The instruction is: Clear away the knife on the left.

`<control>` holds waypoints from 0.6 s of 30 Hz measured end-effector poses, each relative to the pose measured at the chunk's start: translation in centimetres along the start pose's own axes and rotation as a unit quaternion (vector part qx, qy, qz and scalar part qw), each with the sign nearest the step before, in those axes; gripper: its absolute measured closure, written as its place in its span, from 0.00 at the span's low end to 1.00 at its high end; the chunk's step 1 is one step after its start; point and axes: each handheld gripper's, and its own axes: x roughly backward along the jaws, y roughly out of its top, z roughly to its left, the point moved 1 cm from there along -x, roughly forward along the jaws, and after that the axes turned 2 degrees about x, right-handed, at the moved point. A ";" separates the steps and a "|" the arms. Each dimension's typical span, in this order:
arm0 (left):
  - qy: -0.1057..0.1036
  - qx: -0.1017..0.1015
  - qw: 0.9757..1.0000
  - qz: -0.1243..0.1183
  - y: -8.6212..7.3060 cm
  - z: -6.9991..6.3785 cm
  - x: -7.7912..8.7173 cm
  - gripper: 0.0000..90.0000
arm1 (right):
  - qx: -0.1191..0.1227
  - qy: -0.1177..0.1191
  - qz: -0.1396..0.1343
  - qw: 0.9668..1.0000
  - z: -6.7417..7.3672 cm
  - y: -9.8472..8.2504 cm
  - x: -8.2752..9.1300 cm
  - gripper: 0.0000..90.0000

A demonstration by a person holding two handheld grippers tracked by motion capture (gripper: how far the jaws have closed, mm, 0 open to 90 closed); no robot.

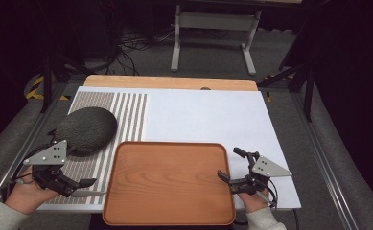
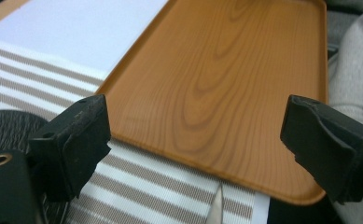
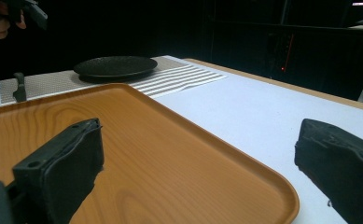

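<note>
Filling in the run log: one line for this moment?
left gripper: open, empty | right gripper: open, empty | tray: bare | plate: on striped mat

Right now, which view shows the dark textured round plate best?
The high view: the dark textured round plate shows whole on the striped mat. The right gripper view shows it edge-on; the left gripper view catches a sliver.

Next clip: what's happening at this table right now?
A person holds a two-jaw gripper in each hand at the near edge. The left gripper and the right gripper flank a bare wood-grain orange tray, both open and holding nothing. A dark textured round plate rests on the striped placemat, untouched.
</note>
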 end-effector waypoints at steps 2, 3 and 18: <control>-0.001 -0.001 1.000 0.015 -0.2 0.1 0.3 0.10 | 0.000 0.000 0.001 1.000 0.0 0.0 0.0 0.02; 0.000 -0.002 1.000 0.021 -0.3 0.2 0.4 0.11 | -0.001 0.000 0.001 1.000 0.0 0.0 0.0 0.02; -0.018 -0.022 0.993 0.112 -1.7 0.7 0.8 0.13 | 0.001 0.002 0.001 1.000 0.0 0.1 0.0 0.02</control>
